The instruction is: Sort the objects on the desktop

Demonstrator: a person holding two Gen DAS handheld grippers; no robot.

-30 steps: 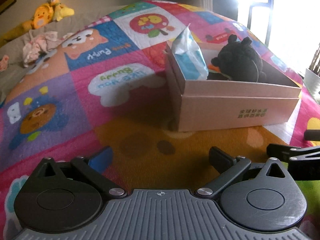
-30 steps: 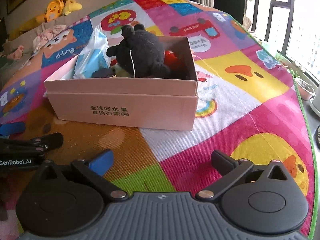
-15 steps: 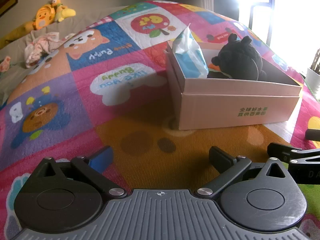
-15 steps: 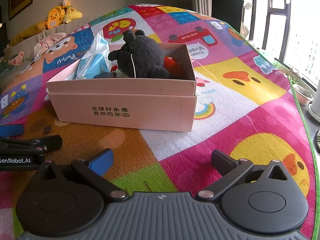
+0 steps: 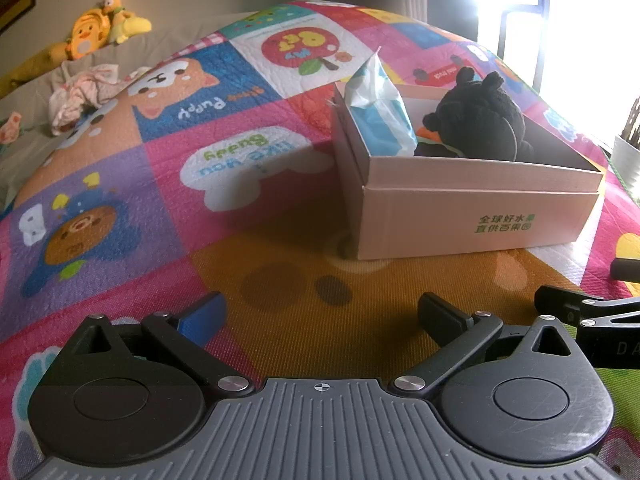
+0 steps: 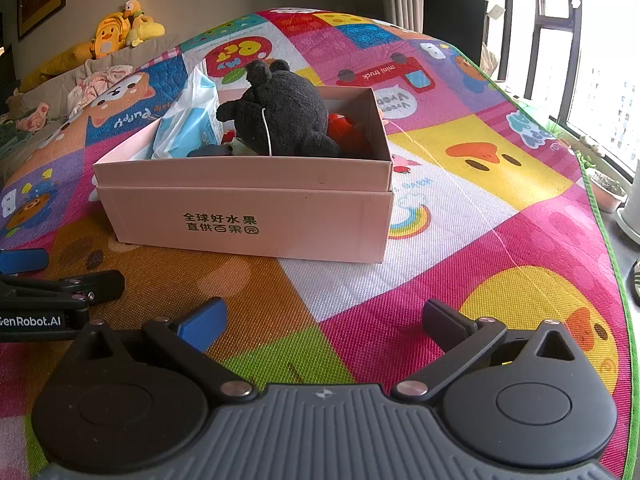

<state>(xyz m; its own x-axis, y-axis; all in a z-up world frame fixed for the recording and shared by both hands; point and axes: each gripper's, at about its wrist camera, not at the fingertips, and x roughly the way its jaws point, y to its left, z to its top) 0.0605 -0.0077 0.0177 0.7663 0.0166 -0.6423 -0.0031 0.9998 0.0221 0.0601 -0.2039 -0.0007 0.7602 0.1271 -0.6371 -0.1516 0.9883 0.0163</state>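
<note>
A pink cardboard box [image 5: 472,216] [image 6: 248,220] stands on the colourful play mat [image 5: 240,168]. It holds a black plush toy [image 5: 480,116] [image 6: 284,112], a blue-and-white tissue pack [image 5: 380,112] [image 6: 188,128] and a red object [image 6: 346,132]. My left gripper [image 5: 320,316] is open and empty, low over the mat in front of the box. My right gripper [image 6: 322,320] is open and empty, to the right of the left one, also short of the box.
Yellow plush toys [image 6: 116,32] and crumpled clothes [image 5: 80,96] lie on the grey sofa at the far left. A window and plant pots [image 6: 608,188] lie past the mat's right edge. The right gripper's finger [image 5: 580,308] shows in the left wrist view.
Both grippers have drawn back and risen slightly from the box, which looks a little smaller and farther. Both stay open and empty.
</note>
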